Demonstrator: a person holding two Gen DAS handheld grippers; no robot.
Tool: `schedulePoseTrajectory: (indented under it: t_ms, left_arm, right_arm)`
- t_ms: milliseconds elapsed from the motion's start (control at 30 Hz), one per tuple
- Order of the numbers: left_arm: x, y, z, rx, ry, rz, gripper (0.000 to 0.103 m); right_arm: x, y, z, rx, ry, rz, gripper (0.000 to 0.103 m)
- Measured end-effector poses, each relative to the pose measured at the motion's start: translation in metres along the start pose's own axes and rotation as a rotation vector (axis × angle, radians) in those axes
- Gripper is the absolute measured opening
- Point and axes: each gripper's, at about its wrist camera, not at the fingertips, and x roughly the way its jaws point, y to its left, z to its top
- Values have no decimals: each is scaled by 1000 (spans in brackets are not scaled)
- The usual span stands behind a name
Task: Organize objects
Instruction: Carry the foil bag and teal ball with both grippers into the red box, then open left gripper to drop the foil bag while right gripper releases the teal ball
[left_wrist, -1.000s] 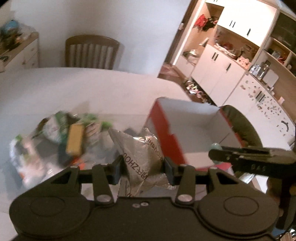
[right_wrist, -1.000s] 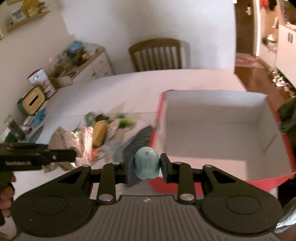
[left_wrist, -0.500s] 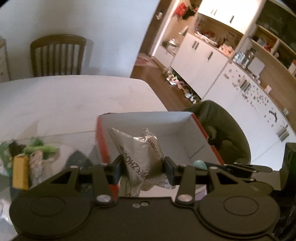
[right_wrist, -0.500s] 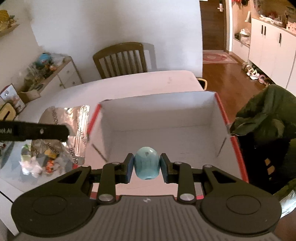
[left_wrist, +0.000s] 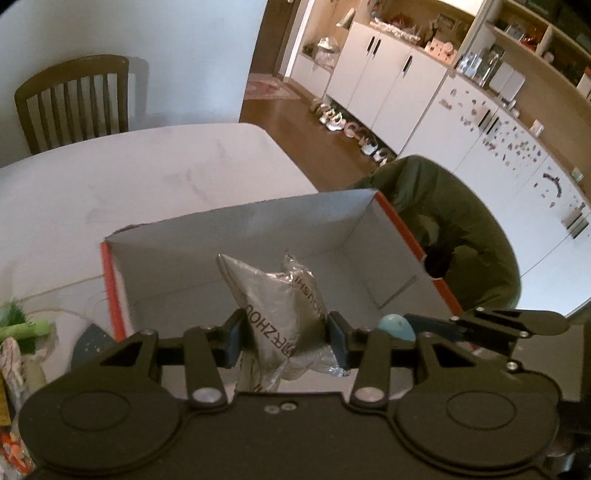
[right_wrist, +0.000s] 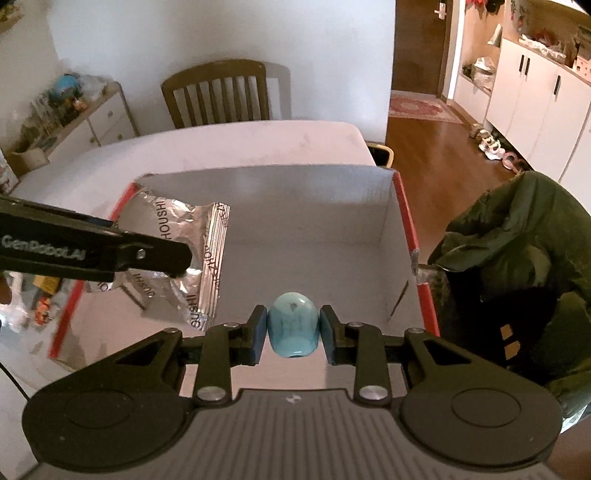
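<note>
The left tongs (left_wrist: 284, 334) pinch a crinkled silver foil packet (left_wrist: 275, 295) — its pads press the packet's flanks, and the packet's long axis runs forward and up, away from the tongs. The right tongs (right_wrist: 293, 332) are clamped on a small pale-blue rounded object (right_wrist: 293, 326), squeezed from both sides. Both loads hang over the open red-edged box (right_wrist: 410, 229) on the white worktop (right_wrist: 240, 147); the box floor lies directly ahead of and beneath both tongs, and appears bare. From the right-wrist view the packet sits forward and to the left of the blue object, near the box's left wall, while the blue object hangs nearer the box's close edge, about mid-width. Neither load touches the box yet, as far as can be seen — I judge the coming move to be a short drop and release, either hand equally placed.
</note>
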Motion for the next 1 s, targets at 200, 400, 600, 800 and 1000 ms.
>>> schedulePoseTrajectory:
  t_ms: [200, 400, 600, 800, 1000]
  left_arm:
    - [38, -2, 4, 24, 64, 36, 46]
    - [71, 1, 5, 34, 133, 54, 46]
    - [89, 9, 4, 11, 179, 58, 46]
    - [101, 10, 1, 10, 215, 61, 46]
    - [107, 11, 4, 13, 245, 67, 51]
  right_arm:
    - [24, -6, 1, -30, 70, -8, 30]
    - [46, -5, 2, -96, 145, -3, 30]
    - [62, -4, 0, -114, 225, 19, 30]
    - [71, -5, 0, -104, 294, 27, 30]
    - [71, -2, 1, -110, 329, 28, 30]
